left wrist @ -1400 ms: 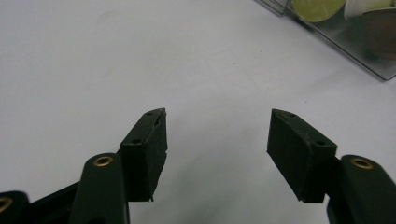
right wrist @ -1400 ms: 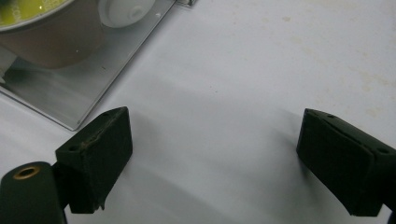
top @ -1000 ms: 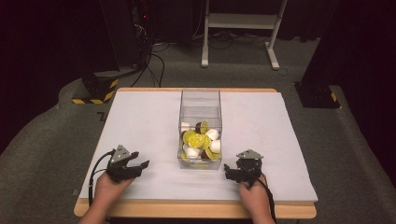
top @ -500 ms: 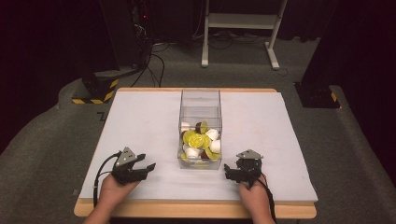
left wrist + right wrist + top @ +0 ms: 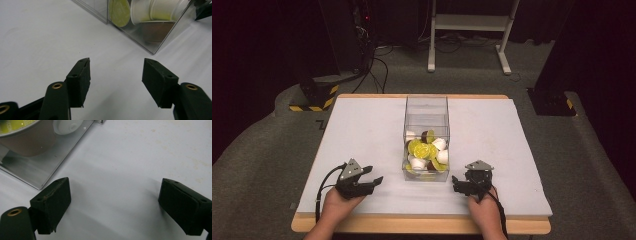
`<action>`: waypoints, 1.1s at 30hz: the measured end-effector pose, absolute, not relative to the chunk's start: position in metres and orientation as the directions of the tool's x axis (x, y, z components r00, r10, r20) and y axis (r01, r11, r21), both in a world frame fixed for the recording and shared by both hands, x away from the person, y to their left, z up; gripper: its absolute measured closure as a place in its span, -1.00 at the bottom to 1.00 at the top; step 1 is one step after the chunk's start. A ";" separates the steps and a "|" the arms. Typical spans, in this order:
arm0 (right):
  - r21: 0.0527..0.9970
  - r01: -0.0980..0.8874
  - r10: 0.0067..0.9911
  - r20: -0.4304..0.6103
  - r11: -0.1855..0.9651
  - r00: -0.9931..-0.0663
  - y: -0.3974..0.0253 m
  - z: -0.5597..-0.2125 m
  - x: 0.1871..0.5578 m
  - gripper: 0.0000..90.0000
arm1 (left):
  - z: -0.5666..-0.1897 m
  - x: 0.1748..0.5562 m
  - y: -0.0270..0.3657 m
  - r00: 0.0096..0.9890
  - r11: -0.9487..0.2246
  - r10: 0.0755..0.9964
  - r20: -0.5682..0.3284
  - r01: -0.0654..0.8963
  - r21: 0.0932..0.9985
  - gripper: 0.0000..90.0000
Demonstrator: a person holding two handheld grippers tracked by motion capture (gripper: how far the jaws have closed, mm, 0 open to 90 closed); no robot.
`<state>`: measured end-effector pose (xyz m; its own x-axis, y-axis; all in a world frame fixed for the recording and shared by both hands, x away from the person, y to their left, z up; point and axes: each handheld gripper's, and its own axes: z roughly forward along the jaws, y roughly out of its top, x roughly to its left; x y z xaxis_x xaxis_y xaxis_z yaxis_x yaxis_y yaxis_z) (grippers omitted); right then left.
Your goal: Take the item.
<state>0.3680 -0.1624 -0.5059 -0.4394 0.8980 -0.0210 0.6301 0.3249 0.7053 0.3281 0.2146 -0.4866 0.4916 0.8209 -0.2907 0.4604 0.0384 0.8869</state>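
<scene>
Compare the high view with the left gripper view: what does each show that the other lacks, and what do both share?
High view alone: both hands, the left gripper and right gripper either side of the whole clear box, the table edge and the floor.

Left gripper view alone: a close look between its own open jaws, with a yellow lid and white cup seen through the box wall.

Both: the box, its capsules, the white table cover.

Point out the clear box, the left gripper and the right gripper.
clear box (image 5: pixel 426 107), high view, upper back wall.
left gripper (image 5: pixel 373 179), high view, between its fingertips.
right gripper (image 5: pixel 456 185), high view, between its fingertips.
</scene>
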 end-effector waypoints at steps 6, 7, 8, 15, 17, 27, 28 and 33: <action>0.705 0.630 0.898 -0.021 0.325 -0.440 -0.162 -0.506 0.368 -0.76 | -0.486 0.327 0.211 0.495 0.045 0.817 -0.296 0.457 0.888 -0.11; 0.705 0.630 0.898 -0.021 0.326 -0.440 -0.162 -0.506 0.368 -0.75 | -0.486 0.327 0.211 0.497 0.041 0.816 -0.294 0.459 0.888 -0.11; 0.705 0.630 0.898 -0.021 0.325 -0.440 -0.162 -0.506 0.368 -0.76 | -0.486 0.326 0.211 0.498 0.039 0.816 -0.293 0.459 0.888 -0.11; 0.706 0.629 0.898 -0.022 0.326 -0.440 -0.162 -0.506 0.368 -0.75 | -0.480 0.325 0.211 0.506 0.084 0.794 -0.337 0.458 0.885 -0.11; 0.706 0.629 0.898 -0.022 0.326 -0.440 -0.162 -0.506 0.368 -0.75 | -0.477 0.324 0.209 0.504 0.090 0.794 -0.340 0.455 0.886 -0.11; 0.706 0.629 0.897 -0.021 0.326 -0.441 -0.162 -0.506 0.368 -0.75 | -0.468 0.327 0.204 0.510 0.092 0.793 -0.334 0.441 0.893 -0.10; 0.706 0.629 0.897 -0.021 0.326 -0.441 -0.162 -0.506 0.368 -0.75 | -0.467 0.327 0.204 0.514 0.083 0.794 -0.324 0.436 0.896 -0.11; 0.706 0.629 0.897 -0.021 0.325 -0.441 -0.162 -0.506 0.368 -0.75 | -0.460 0.328 0.200 0.523 0.086 0.787 -0.328 0.432 0.898 -0.10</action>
